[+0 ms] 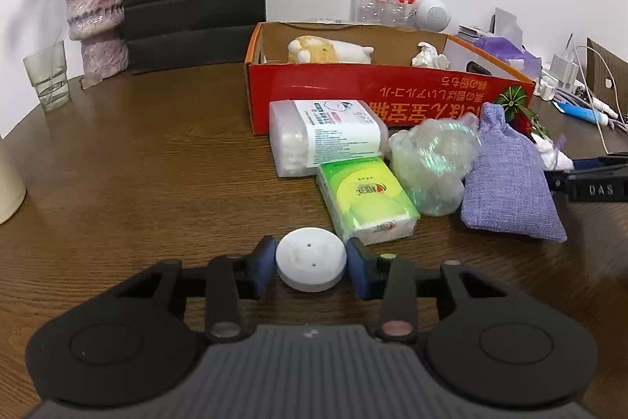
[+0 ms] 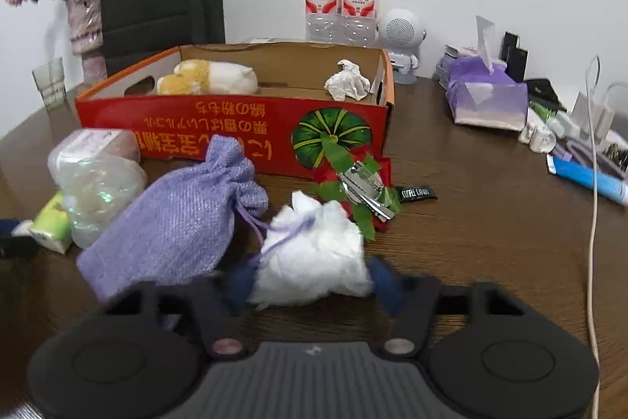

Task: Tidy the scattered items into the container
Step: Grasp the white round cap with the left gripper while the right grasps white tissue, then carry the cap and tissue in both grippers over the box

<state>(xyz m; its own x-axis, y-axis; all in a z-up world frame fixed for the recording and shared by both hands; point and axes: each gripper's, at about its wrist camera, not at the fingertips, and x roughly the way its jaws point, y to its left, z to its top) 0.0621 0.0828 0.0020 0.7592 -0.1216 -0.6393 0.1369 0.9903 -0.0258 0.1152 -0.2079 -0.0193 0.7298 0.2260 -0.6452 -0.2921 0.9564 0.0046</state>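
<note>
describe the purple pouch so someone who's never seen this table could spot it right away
Start at the red cardboard box in the middle of the brown table. In front of its printed long side, amid the loose clutter, lies the lavender woven pouch, its neck cinched with a purple drawstring. It is the only cloth item there: its neighbours are a crinkly clear plastic bag and a white crumpled wad.

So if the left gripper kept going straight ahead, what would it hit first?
Beyond the white round puck already between its fingers, probably the green tissue pack, just ahead and slightly right; depth is uncertain.
</note>
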